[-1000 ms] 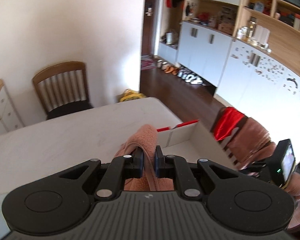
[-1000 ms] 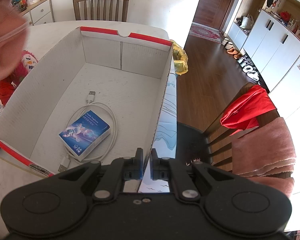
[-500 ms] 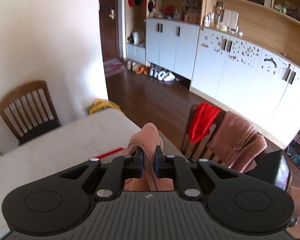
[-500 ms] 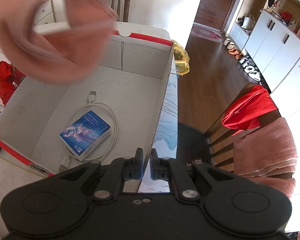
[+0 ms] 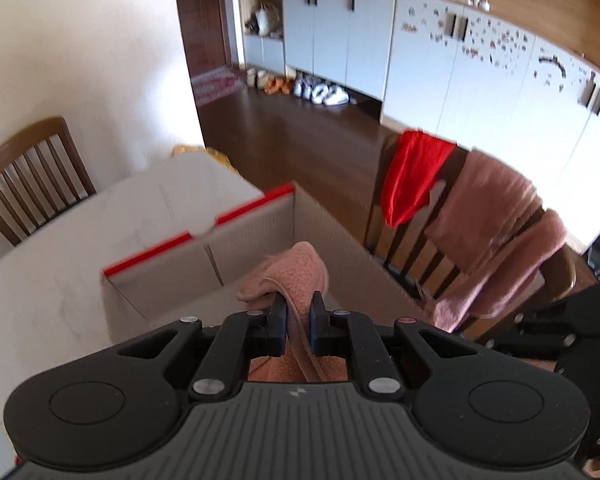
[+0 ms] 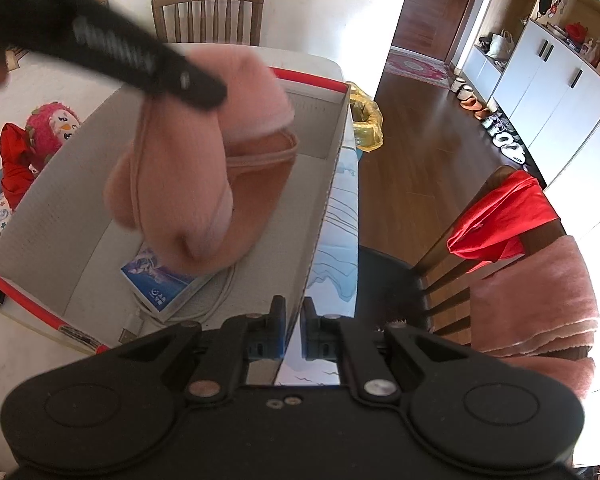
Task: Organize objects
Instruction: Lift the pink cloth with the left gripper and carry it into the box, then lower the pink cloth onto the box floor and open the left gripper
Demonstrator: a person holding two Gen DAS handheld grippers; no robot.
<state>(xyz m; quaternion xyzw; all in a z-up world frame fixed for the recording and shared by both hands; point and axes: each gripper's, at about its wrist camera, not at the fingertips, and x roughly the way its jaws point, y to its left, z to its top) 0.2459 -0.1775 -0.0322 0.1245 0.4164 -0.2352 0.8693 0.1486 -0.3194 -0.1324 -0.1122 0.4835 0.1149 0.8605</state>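
From the left wrist camera, the left gripper [image 5: 299,316] pinches a soft pink towel [image 5: 296,276] between its 2 fingers. The towel folds over the fingertips and hangs above the open white box [image 5: 204,248] with the red edge. The box sits on the white table [image 5: 52,280]. Past the table stands a wooden chair [image 5: 480,248] with a red cloth [image 5: 414,172] and another pink cloth draped on its back.

From the right wrist camera, the right gripper [image 6: 294,320] is pinched tight on the near wall of the box [image 6: 324,208], with 1 finger inside and 1 outside. The left gripper [image 6: 172,76] comes in from the top left, blurry, and the towel [image 6: 192,184] hangs from it as a big bundle over the inside of the box. On the box floor lie a small blue packet [image 6: 160,284] and a white cable [image 6: 216,300], partly hidden by the towel. A pink plush toy [image 6: 52,128] lies on the table left of the box.
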